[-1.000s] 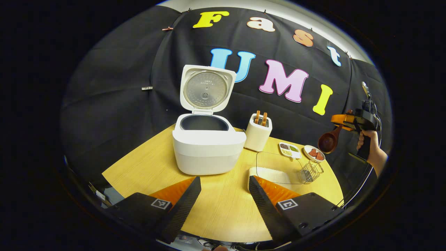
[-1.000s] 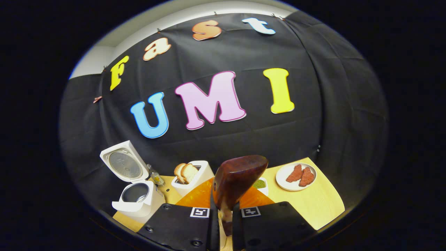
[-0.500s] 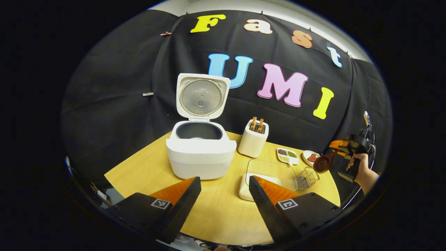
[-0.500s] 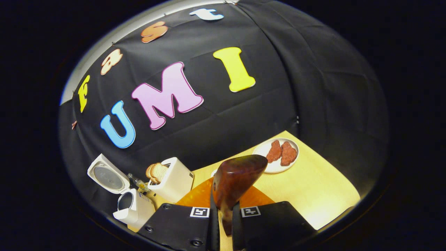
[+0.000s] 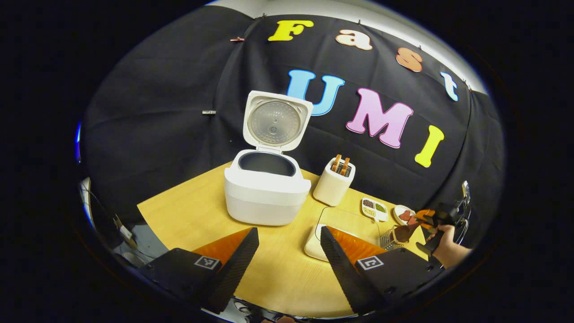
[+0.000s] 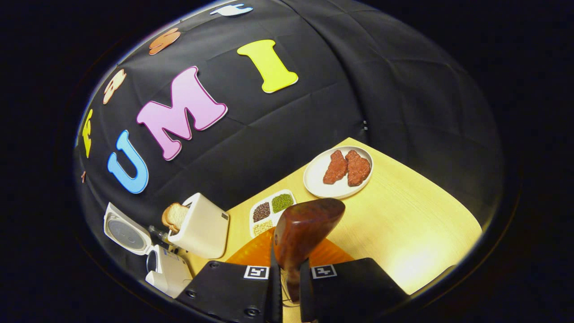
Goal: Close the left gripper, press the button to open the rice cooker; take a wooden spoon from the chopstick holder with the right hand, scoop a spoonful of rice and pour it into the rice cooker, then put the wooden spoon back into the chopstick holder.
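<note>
In the right gripper view, the spoon's [image 6: 305,229] handle is mostly hidden between the right tongs [image 6: 287,287]. Whether any rice sits in its bowl cannot be told, since only the round back shows. In the left gripper view the spoon [image 5: 403,233] is small and far off, by the wire holder [image 5: 388,239], and the clear box [image 5: 345,220] of rice is partly hidden behind a finger of the left tongs [image 5: 289,251].

The right tongs are squeezed tight on the spoon handle, and the bowl sticks up in front of them. A hand [image 5: 446,249] holds them. The left tongs are wide apart with nothing in them, over the near edge of the desk [image 5: 188,215].

The cooker [image 5: 267,193] stands on the desk with its lid up. Beside it is the toaster [image 5: 334,184], then a seed tray [image 6: 271,211] and a plate [image 6: 314,179] with two red pieces. Black cloth hangs behind.
</note>
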Available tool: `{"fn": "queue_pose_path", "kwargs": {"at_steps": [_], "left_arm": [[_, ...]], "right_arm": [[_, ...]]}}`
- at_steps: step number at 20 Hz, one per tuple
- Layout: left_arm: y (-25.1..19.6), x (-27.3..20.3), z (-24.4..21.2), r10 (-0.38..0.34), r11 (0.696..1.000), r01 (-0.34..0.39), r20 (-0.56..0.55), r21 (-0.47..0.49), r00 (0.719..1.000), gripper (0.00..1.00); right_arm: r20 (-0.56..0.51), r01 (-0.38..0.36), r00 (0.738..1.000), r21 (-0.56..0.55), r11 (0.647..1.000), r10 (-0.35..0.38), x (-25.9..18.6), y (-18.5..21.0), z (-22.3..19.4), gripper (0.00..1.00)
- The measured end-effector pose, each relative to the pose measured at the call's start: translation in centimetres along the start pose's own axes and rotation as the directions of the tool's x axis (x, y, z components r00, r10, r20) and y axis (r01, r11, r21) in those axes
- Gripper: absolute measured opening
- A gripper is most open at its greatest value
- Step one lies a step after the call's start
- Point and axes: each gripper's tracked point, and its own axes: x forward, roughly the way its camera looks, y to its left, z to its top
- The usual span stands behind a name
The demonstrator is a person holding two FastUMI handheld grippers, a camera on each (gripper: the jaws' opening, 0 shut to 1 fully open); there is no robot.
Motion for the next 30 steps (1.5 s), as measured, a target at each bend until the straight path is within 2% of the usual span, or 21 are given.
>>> {"fn": "queue_pose_path", "kwargs": {"at_steps": [4,10,11,14,19,23,26,30], "left_arm": [[-0.3,0.6,-0.5,0.007,0.999,-0.007,0.002,-0.049,1.000,0.96],[-0.2,1.8,0.9,0.023,1.000,-0.023,0.011,0.000,1.000,0.95],[-0.2,2.1,1.4,0.027,1.000,-0.027,0.016,0.014,1.000,0.96],[-0.1,3.3,2.7,0.037,0.998,-0.039,0.028,0.058,0.999,0.95],[-0.3,4.6,7.4,0.038,0.990,-0.050,0.093,0.134,0.995,0.95],[-0.1,5.8,12.9,0.029,0.979,-0.057,0.142,0.195,0.989,0.96],[0.3,6.5,17.4,0.024,0.975,-0.065,0.186,0.214,0.982,0.96],[0.3,8.5,24.0,-0.017,0.975,-0.043,0.266,0.218,0.964,0.95]], "right_arm": [[-0.017,0.004,1.000,0.011,1.000,-0.003,1.2,-0.2,-0.8,0.21],[-0.056,-0.013,0.998,0.029,0.999,0.015,1.4,0.0,-2.3,0.25],[-0.052,-0.019,0.998,0.033,0.999,0.021,1.3,0.1,-2.2,0.31],[-0.025,-0.018,1.000,-0.012,1.000,0.018,0.1,-0.4,-1.7,0.99],[0.045,0.000,0.999,-0.136,0.991,0.006,-3.6,-1.5,-0.1,0.98],[0.122,0.053,0.992,-0.229,0.972,-0.025,-8.0,-2.1,1.6,0.98],[0.193,0.073,0.981,-0.255,0.964,-0.023,-11.0,-0.7,2.8,0.98],[0.252,0.069,0.968,-0.284,0.956,0.005,-15.2,1.6,3.1,0.98]]}}
